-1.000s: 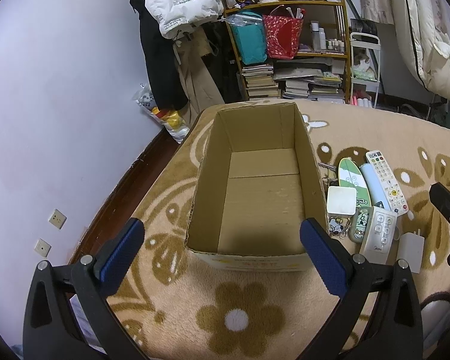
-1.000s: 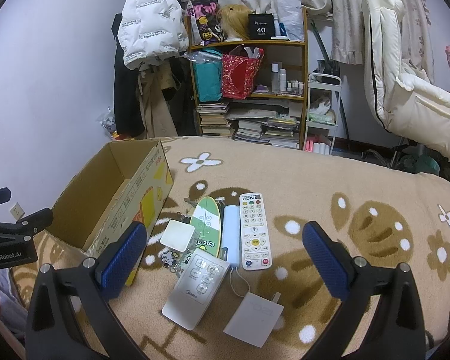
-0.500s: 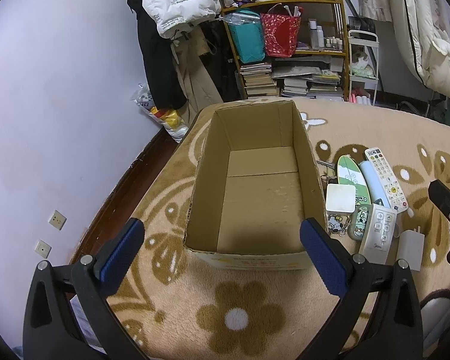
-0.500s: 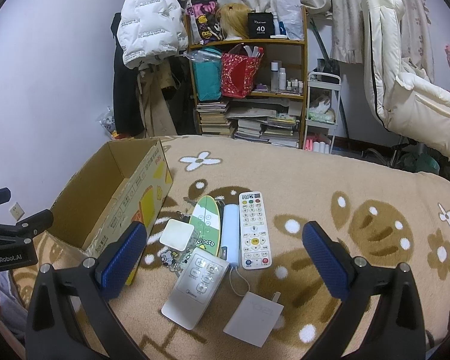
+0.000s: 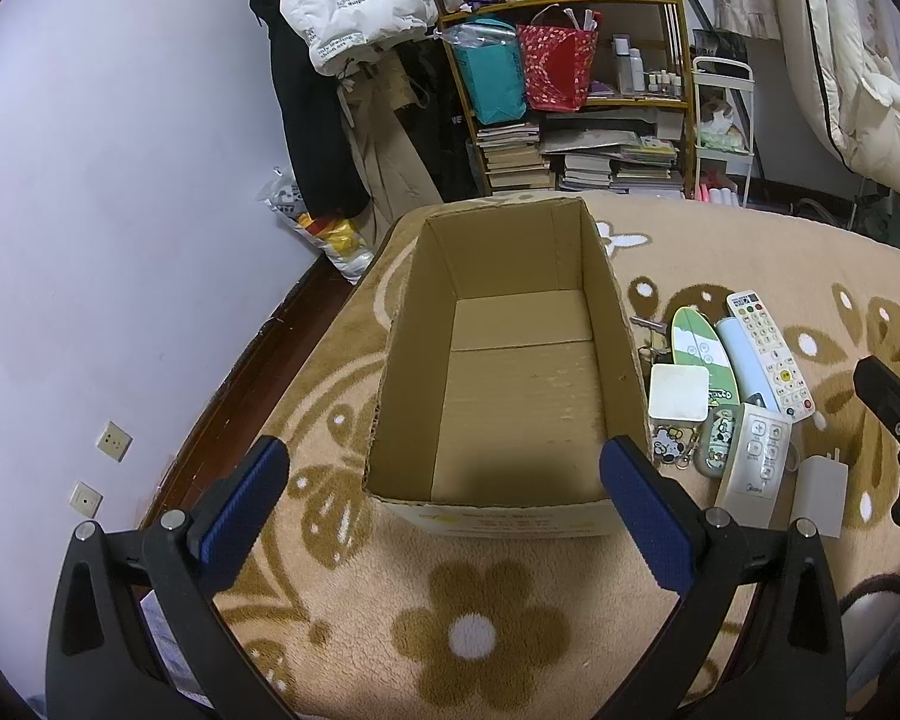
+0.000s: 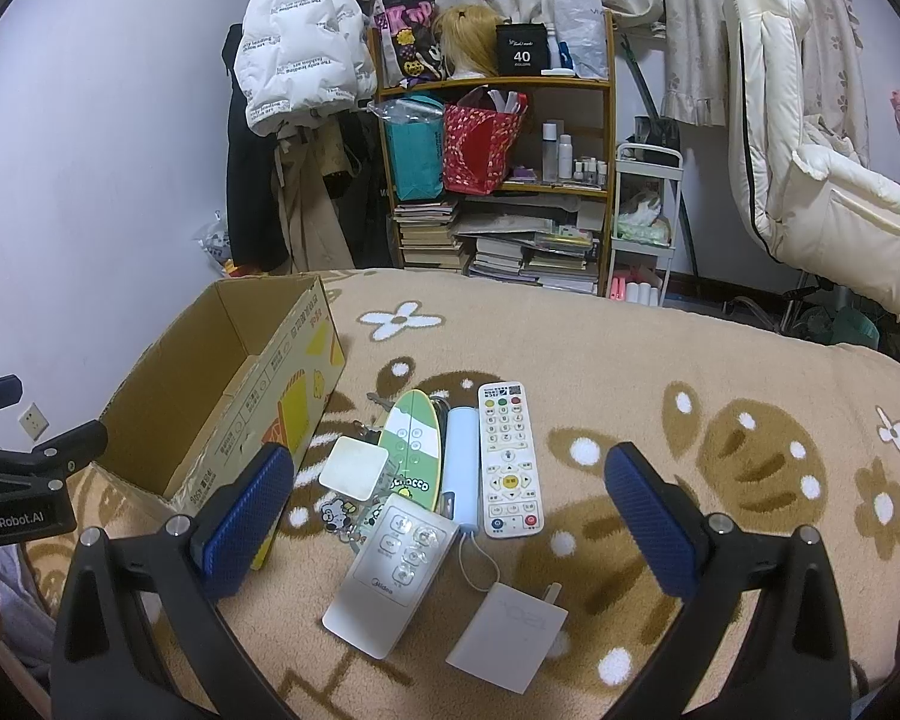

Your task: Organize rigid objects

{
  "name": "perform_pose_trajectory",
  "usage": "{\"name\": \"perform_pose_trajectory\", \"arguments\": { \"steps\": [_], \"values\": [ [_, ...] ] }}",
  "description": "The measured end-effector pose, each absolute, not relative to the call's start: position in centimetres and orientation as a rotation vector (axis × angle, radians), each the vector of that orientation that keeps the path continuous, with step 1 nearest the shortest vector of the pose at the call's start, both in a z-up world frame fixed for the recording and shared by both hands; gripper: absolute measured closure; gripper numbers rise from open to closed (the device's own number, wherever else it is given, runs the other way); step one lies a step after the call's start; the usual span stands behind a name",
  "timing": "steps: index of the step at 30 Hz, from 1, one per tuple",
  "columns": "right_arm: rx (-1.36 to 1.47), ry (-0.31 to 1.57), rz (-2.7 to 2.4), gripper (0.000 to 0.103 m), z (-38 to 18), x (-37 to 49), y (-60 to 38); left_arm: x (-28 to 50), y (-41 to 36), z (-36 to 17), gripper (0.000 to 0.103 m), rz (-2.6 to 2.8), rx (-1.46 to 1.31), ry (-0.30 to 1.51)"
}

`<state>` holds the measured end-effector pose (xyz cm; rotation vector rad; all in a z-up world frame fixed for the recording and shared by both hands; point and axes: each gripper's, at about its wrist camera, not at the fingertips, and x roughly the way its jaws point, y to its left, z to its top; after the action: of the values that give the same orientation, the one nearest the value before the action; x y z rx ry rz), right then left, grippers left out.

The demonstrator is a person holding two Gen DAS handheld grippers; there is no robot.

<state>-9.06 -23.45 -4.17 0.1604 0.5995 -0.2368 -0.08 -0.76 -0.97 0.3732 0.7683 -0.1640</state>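
**Grippers hovering wide over box and clutter**

Blue-padded fingers are framing both views, each pair spread wide and holding nothing. The left gripper [image 5: 444,501] is hanging over the near end of an open cardboard box [image 5: 510,396], looking straight down onto its bare floor, which the right wrist view is not showing; there only the box's printed outer side is facing the lens. The right gripper [image 6: 450,516] is hovering above the small things lying on the flower-patterned blanket [image 6: 660,372]: nearest, a white charger [image 6: 507,636] and a white Midea remote [image 6: 390,573], then a square white case [image 6: 354,467], a green surfboard-shaped item [image 6: 413,447], a pale blue tube [image 6: 459,462] and a long white remote [image 6: 509,459]. These are lying between its fingers and just beside the box's right wall. Keychain charms [image 6: 345,513] near the square case are looking too small to make out. Only the left view's right edge is catching a black part of the other gripper, cut off. Beyond, a crowded bookshelf [image 6: 498,192] is standing against the wall.
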Motion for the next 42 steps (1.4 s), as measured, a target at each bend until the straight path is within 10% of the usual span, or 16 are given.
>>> {"name": "perform_pose_trajectory", "arguments": {
  "steps": [42],
  "values": [
    [0.328, 0.861, -0.352, 0.000, -8.4, -7.4, -27.2, 8.0, 2.4, 0.2, 0.001, -0.135, 0.276, 1.010]
  ]
}}
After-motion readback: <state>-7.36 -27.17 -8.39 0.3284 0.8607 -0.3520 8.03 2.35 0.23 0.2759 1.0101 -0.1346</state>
